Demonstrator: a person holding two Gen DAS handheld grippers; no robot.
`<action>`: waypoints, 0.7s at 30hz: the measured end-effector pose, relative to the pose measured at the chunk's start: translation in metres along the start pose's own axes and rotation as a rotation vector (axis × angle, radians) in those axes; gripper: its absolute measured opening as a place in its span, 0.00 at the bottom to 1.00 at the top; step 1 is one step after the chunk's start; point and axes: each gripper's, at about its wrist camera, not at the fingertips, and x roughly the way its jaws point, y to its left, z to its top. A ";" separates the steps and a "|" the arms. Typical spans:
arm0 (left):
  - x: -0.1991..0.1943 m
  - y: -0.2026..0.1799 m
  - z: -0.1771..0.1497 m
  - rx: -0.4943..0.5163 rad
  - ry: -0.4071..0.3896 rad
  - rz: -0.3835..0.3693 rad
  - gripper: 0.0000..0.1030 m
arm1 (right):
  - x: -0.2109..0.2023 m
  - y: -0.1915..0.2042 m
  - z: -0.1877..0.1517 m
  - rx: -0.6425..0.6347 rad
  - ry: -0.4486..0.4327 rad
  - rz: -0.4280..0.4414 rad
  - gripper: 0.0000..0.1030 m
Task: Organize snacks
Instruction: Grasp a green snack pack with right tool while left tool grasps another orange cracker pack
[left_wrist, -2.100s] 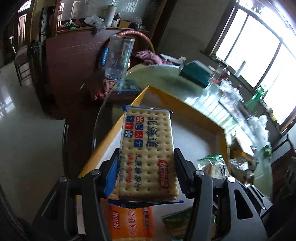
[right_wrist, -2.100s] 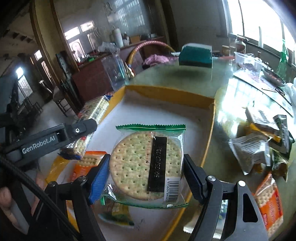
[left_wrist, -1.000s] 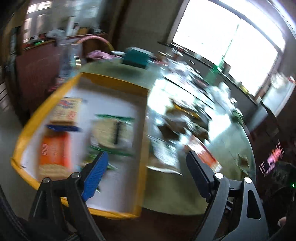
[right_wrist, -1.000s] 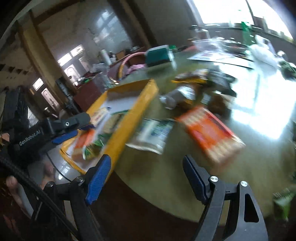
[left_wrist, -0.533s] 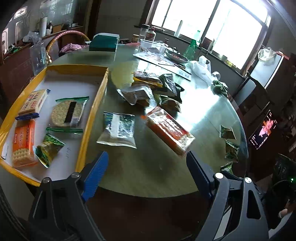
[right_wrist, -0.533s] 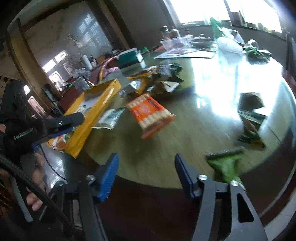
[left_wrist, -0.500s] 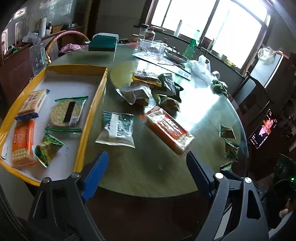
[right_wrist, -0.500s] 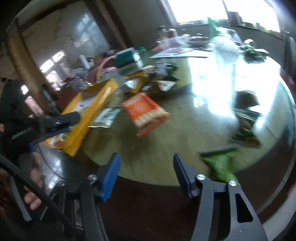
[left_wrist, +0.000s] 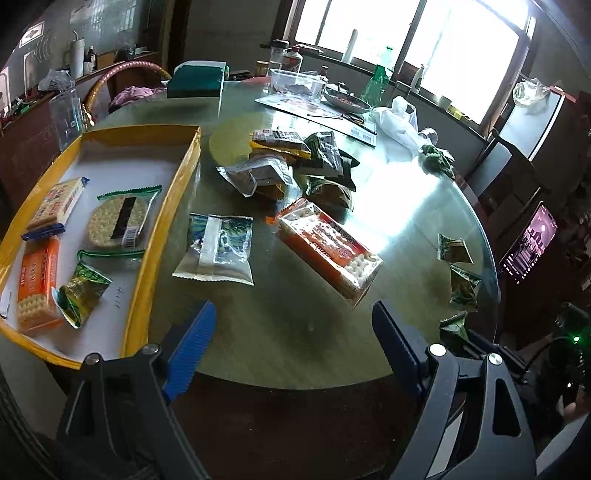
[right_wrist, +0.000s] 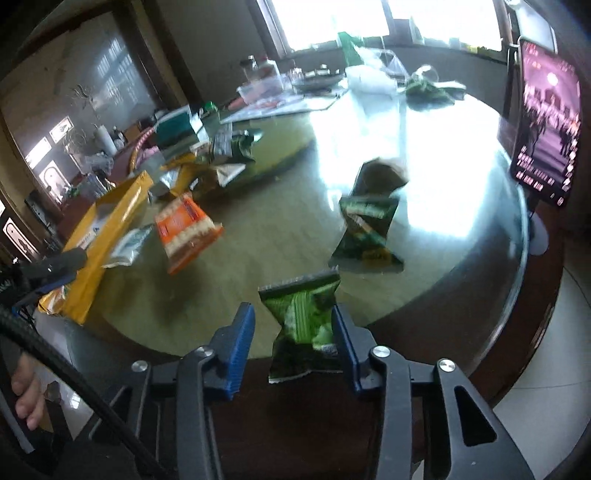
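Big round glass-topped table (left_wrist: 295, 332) is sitting in a cluttered room, with bright windows (left_wrist: 461, 48) glaring off the glass and a phone (right_wrist: 546, 122) playing something pinkish at the right edge. A yellow-rimmed tray (left_wrist: 177, 192) is lying on the left side of the table, already holding a blue-ended cracker pack (left_wrist: 55, 206), a round cracker pack (left_wrist: 118, 221), an orange cracker pack (left_wrist: 37, 284) and a small green pouch (left_wrist: 81, 291). Just right of the tray a white-and-blue bag (left_wrist: 218, 251) and a long orange biscuit pack (left_wrist: 328, 251) are resting on the glass, with a heap of dark wrappers (left_wrist: 295, 166) behind them.

The left gripper (left_wrist: 291, 343) is hovering over the near table edge with its jaws spread wide and nothing between them.

The right gripper (right_wrist: 295, 332) is down at the near edge on the other side, and its jaws have just been closing around a green snack packet (right_wrist: 306, 325). The packet is sitting between the blue pads, touching the right one, while a gap is showing on the left, so it isn't clamped. Two more dark green packets (right_wrist: 365, 229) are lying just beyond it.
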 end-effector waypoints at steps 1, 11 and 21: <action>0.002 -0.001 0.000 -0.001 0.006 -0.003 0.84 | 0.003 0.002 -0.001 -0.003 0.004 -0.016 0.34; 0.058 -0.020 0.032 -0.063 0.120 -0.098 0.84 | 0.015 0.025 0.002 -0.066 -0.017 -0.028 0.31; 0.121 -0.043 0.064 -0.095 0.130 0.095 0.84 | 0.021 0.038 0.005 -0.091 -0.045 -0.060 0.30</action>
